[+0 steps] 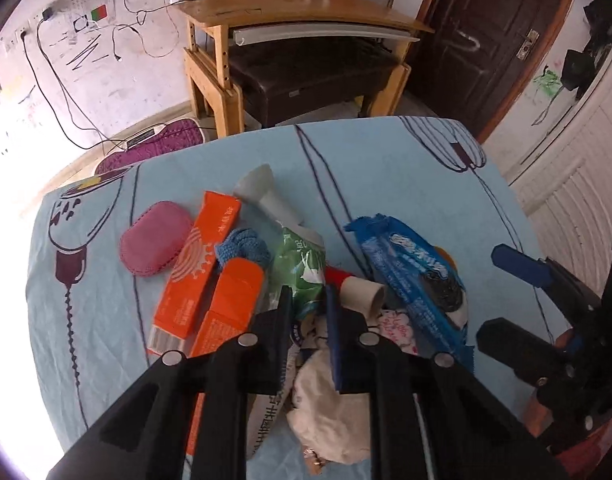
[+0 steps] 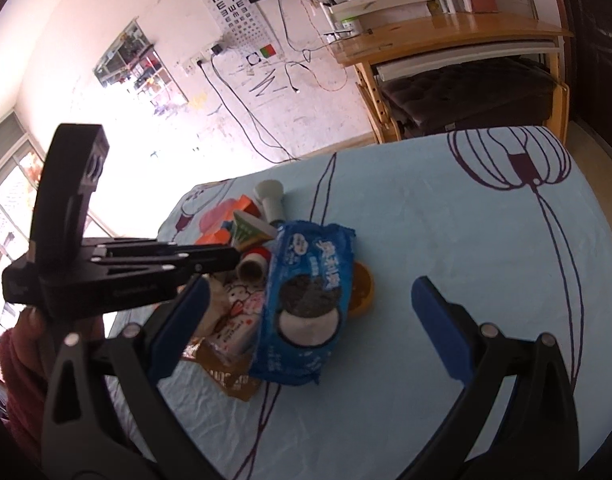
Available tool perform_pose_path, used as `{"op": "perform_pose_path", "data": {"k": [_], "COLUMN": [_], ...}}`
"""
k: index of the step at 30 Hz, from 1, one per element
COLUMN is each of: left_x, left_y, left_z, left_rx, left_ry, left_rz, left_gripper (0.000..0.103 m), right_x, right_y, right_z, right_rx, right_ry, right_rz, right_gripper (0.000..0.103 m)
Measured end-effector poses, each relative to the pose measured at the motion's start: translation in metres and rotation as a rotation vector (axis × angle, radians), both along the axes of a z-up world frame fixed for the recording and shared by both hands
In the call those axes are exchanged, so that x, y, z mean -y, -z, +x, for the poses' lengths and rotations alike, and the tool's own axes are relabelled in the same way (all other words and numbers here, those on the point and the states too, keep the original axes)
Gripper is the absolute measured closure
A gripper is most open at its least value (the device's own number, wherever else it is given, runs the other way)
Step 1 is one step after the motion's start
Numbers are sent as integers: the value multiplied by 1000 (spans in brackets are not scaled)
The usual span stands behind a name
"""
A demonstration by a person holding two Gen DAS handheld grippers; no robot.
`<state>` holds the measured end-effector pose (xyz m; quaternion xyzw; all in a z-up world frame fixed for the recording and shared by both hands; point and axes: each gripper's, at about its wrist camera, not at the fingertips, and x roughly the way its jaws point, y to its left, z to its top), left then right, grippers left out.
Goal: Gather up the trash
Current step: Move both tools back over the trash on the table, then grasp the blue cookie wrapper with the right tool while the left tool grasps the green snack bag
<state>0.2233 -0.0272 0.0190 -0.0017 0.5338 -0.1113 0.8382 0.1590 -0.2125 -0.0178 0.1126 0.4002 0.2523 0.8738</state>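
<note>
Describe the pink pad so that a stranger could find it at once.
Look at the blue cloth on the table, then at the pile of trash. The pink pad lies at the pile's left edge, beside an orange box. It alone is oval, flat and stitched.

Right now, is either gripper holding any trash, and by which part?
The right gripper is open and holds nothing. The left gripper has narrowed over the crumpled white wrapper, but whether it grips it cannot be told.
</note>
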Motion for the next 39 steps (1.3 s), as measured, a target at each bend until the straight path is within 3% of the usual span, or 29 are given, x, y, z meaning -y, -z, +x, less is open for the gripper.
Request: {"op": "perform_pose_path", "data": {"k": [4, 7, 10, 12, 16, 17, 18, 22, 23, 24, 25, 26, 29, 37, 38, 39], "left_x": [-1, -8, -19, -24, -27, -26, -26, -26, -26, -27, -28, -30, -32, -44, -45, -47], "left_y": [7, 12, 14, 15, 21, 22, 22, 24, 25, 24, 21, 18, 11, 1, 0, -1], "left_z": [-2, -3, 0, 1, 1, 0, 0, -2, -4, -6, -10, -13, -18, -24, -25, -25], "left_rx": [-22, -36, -34, -33, -36, -32, -36, -32, -27, -23, -15, -3, 14, 37, 38, 40], "left_ry": [10, 1, -32, -56, -55, -59, -62, -96, -98, -98, -109, -120, -118, -129, -128, -129], "left_rz": [51, 45, 31, 43, 23, 19, -1, -36, -42, -65, -72, -75, -73, -84, -89, -91], "left_gripper": [88, 84, 68, 52, 52, 56, 69, 71, 77, 87, 88, 90, 94, 94, 94, 94], "right_x": [-3, -7, -12, -14, -18, -18, -19, -24, -27, -31, -34, -37, -42, -50, -47, -43], "right_y": [0, 0, 0, 0, -1, -1, -2, -5, -6, -6, -4, -2, 8, 25, 24, 21], "right_z": [2, 3, 2, 2, 3, 4, 7, 16, 17, 20, 23, 26, 32, 38, 37, 36], "right_rx": [-5, -6, -6, -6, -4, -7, -14, -41, -39, -38, -39, -45, -56, -55, -48, -34], "right_ry": [-12, -20, -24, -29, -38, -40, -44, -81, -82, -82, -76, -74, -81, -85, -77, -50], "right_rz": [-4, -9, -14, -19, -30, -31, -28, -32, -49, -74, -113, -142, -202, -317, -301, -302], "right_gripper": [6, 6, 6, 6, 6, 6, 6, 6, 7, 12, 17, 30, 43, 46, 56, 77]}}
